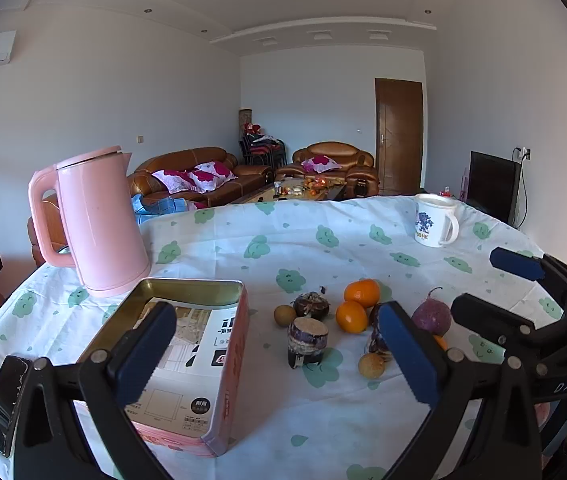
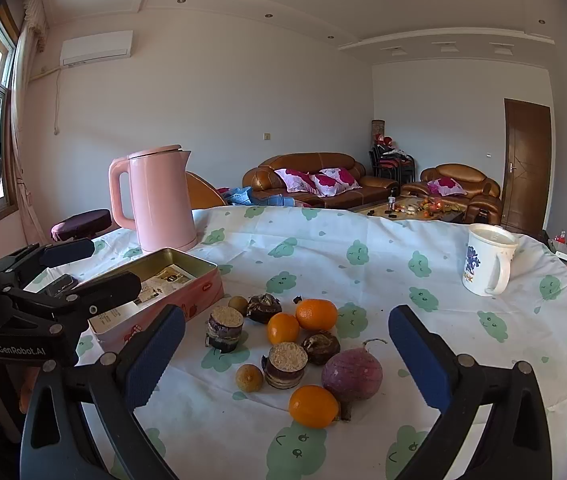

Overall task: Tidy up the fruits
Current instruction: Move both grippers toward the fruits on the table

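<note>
A cluster of produce lies on the cloud-print tablecloth (image 2: 363, 256): three oranges (image 2: 316, 314), a purple radish (image 2: 352, 374), two cut cane pieces (image 2: 225, 328), dark chestnuts (image 2: 263, 307) and small brown longans (image 2: 249, 377). An open pink tin box (image 2: 207, 288) with a leaflet inside stands left of them. My right gripper (image 2: 287, 320) hovers open in front of the cluster, holding nothing. My left gripper (image 1: 275, 344) is open too, one finger over the tin (image 1: 187, 344), the other before the oranges (image 1: 350, 316) and the radish (image 1: 430, 316).
A pink kettle (image 1: 99, 220) stands behind the tin. A white mug (image 1: 435, 220) sits at the far right of the table. A dark phone (image 1: 3, 400) lies near the left edge. Sofas and a low table fill the room beyond.
</note>
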The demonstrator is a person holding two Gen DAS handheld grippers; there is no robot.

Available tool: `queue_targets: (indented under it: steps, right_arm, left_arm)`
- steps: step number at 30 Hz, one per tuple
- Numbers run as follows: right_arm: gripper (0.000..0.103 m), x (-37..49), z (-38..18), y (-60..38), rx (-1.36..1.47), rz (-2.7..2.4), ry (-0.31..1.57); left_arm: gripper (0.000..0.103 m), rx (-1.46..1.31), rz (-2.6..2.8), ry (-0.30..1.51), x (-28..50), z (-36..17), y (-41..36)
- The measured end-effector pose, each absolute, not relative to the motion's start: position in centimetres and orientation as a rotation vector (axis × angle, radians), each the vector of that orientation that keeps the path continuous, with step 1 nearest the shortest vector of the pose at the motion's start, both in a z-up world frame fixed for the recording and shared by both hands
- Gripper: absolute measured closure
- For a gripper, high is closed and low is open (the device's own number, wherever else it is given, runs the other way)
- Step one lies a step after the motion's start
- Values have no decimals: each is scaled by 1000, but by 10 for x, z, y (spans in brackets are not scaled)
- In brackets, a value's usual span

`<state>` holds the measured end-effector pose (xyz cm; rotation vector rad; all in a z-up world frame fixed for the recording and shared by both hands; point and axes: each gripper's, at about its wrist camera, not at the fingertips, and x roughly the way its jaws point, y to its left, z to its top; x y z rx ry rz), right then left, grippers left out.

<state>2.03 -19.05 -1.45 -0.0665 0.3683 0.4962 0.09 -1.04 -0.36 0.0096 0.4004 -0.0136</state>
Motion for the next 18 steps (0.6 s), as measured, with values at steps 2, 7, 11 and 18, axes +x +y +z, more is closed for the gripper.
queue_targets:
  steps: [2,7,11,18]
  right_arm:
    - [1,20,-15,-190,-66,496,369]
    - [1,19,-16,-190,-62,496,373]
    - [1,18,-17,-190,-60,498,375]
    - [1,18,-19,-190,-58,497,378]
  left_arm:
    - [0,11,-12,400,1,-3,-11]
    - [0,14,-12,401,1,-3,-11]
    - [0,15,-12,399,1,-4,-11]
    - [0,17,-11,399,1,-5,-12]
